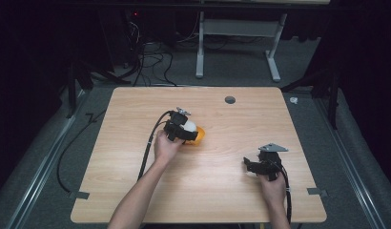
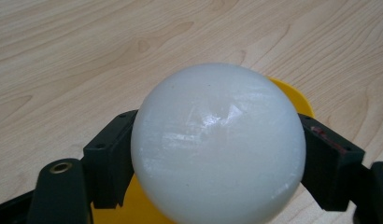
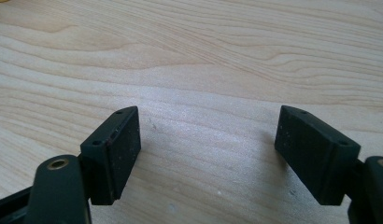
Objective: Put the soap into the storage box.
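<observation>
A white ball (image 2: 217, 140) sits between the two black jaws of my left gripper (image 2: 217, 158), which is shut on it. Under the ball lies a yellow dish (image 2: 292, 95). In the high view the left gripper (image 1: 184, 128) holds the white ball (image 1: 189, 126) over the yellow dish (image 1: 198, 136) near the middle of the wooden table (image 1: 203, 162). My right gripper (image 1: 249, 164) rests low over the table's right front part. Its jaws stand wide apart in the right gripper view (image 3: 208, 154), with bare wood between them.
A dark round hole (image 1: 230, 99) marks the table's far middle. Black cables (image 1: 150, 143) trail from both grippers toward the front edge. Behind the table stand a white frame's legs (image 1: 200, 52) and loose cables on grey floor.
</observation>
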Action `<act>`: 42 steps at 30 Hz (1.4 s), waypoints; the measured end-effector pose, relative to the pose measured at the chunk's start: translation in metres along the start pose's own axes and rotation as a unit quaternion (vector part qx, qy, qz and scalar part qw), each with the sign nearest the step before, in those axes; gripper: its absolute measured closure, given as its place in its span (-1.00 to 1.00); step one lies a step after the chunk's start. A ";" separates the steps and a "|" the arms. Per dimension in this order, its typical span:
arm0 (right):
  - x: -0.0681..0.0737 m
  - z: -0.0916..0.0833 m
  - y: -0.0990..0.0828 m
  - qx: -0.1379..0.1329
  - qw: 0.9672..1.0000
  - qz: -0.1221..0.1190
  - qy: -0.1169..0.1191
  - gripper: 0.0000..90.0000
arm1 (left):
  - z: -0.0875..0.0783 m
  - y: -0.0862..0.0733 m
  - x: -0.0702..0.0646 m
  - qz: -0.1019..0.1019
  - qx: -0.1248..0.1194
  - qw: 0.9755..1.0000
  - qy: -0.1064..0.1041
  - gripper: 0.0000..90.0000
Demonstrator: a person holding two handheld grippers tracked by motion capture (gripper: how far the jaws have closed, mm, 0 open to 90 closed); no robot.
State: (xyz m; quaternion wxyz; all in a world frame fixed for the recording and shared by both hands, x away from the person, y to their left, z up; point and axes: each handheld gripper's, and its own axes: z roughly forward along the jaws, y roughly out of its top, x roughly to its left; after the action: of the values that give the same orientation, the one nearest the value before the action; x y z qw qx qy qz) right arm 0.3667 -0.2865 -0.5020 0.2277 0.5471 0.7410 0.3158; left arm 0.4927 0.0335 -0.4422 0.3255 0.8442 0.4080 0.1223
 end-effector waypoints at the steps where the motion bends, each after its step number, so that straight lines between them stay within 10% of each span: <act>1: 0.000 0.000 0.000 0.000 1.000 0.000 0.000 -0.48 | 0.000 0.000 -0.001 0.001 0.002 1.000 0.001 -0.49; 42: 0.000 0.000 0.000 0.000 1.000 -0.002 -0.001 -0.48 | -0.006 -0.001 -0.004 0.011 -0.008 1.000 0.003 -0.54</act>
State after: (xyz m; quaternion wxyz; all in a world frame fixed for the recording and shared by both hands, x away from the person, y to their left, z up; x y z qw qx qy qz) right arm 0.3671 -0.2860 -0.5021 0.2289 0.5463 0.7416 0.3149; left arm 0.4867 0.0330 -0.4383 0.3300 0.8455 0.3985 0.1319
